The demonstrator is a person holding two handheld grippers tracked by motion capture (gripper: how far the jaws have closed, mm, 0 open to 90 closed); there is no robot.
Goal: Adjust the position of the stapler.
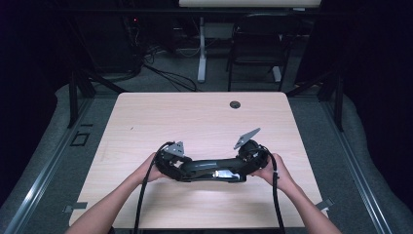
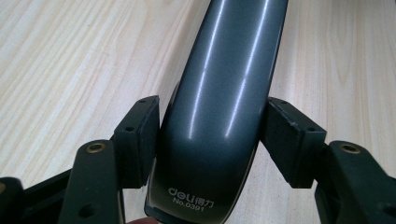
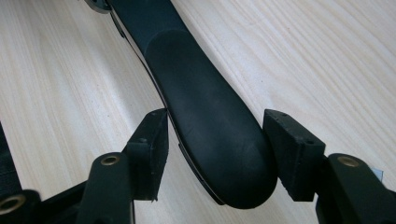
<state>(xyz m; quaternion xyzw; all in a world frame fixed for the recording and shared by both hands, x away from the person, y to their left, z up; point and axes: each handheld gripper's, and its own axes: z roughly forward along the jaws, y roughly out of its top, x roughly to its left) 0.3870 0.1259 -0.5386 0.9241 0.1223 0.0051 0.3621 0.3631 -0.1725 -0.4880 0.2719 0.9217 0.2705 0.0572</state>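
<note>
Two pairs of black jaws close on one long dark stapler point(image 1: 210, 168) lying across the near half of a pale wooden table point(image 1: 195, 117), one pair at each end. In the left gripper view, the left gripper point(image 2: 212, 140) has both pads pressed against the sides of the stapler's glossy grey end, which bears white lettering reading "deli" and "No.0391"; the body runs straight away from the camera over the wood grain. In the right gripper view, the right gripper point(image 3: 215, 154) brackets the rounded matte black end: its right pad touches the side, while its left pad stands just beside the lower edge, and whether it presses there cannot be told.

From the high view, two hands come in from the bottom edge, the left hand point(image 1: 152, 170) and the right hand point(image 1: 273, 170) each wrapped around a gripper, the two facing inward toward each other. Two grey three-cornered plates rise above the tools, and two black cables trail back toward the person. One small round grommet point(image 1: 235, 104) sits near the table's far edge. Beyond it stand one dark chair point(image 1: 258, 44) and one white table leg point(image 1: 201, 48).
</note>
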